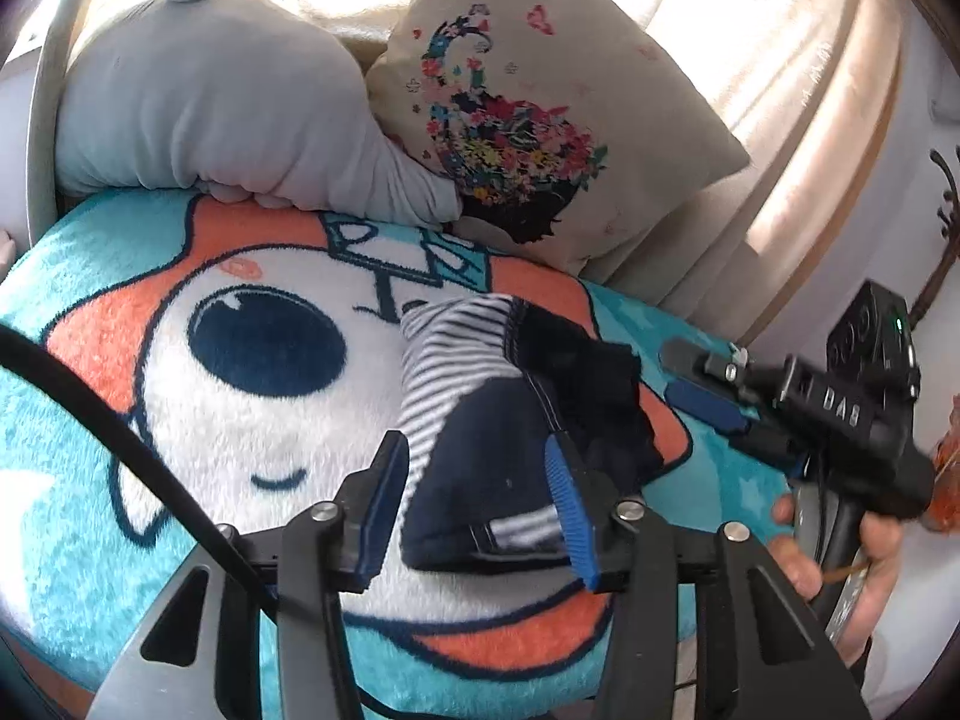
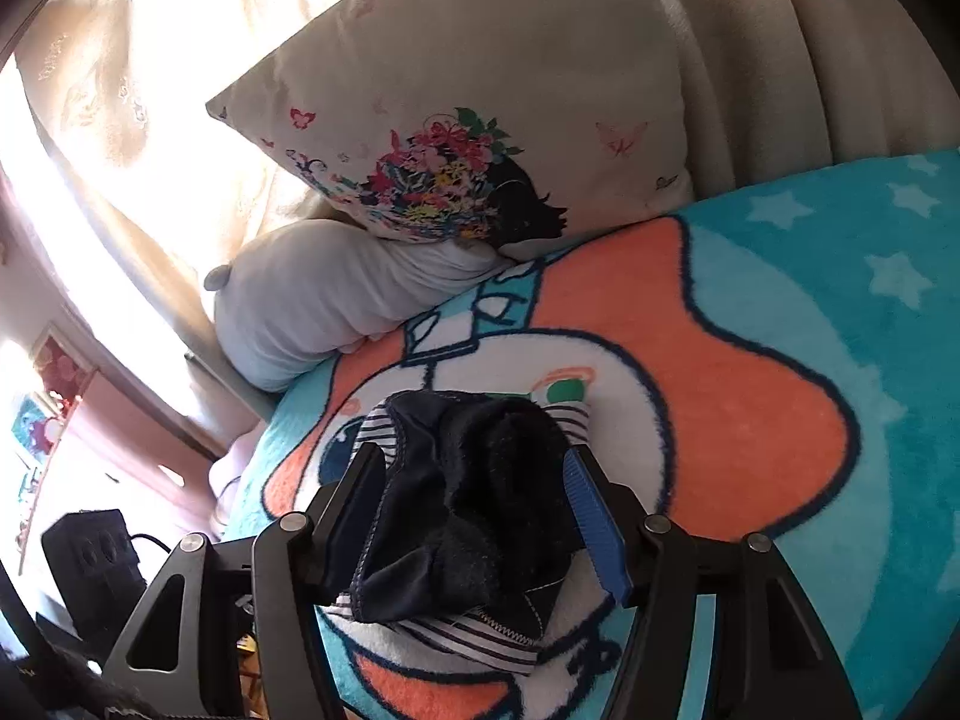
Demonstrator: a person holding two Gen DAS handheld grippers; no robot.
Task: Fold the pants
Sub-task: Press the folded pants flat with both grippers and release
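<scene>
Bunched pants [image 1: 492,420] mid-blanket [image 1: 120,540]; both grippers apparently open, blanket edges distant.

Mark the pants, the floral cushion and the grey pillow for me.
pants [image 1: 480,456]: left wrist view, on the navy panel between the open jaws.
floral cushion [image 2: 480,60]: right wrist view, on its plain cream upper face.
grey pillow [image 1: 198,102]: left wrist view, on its creased middle.
</scene>
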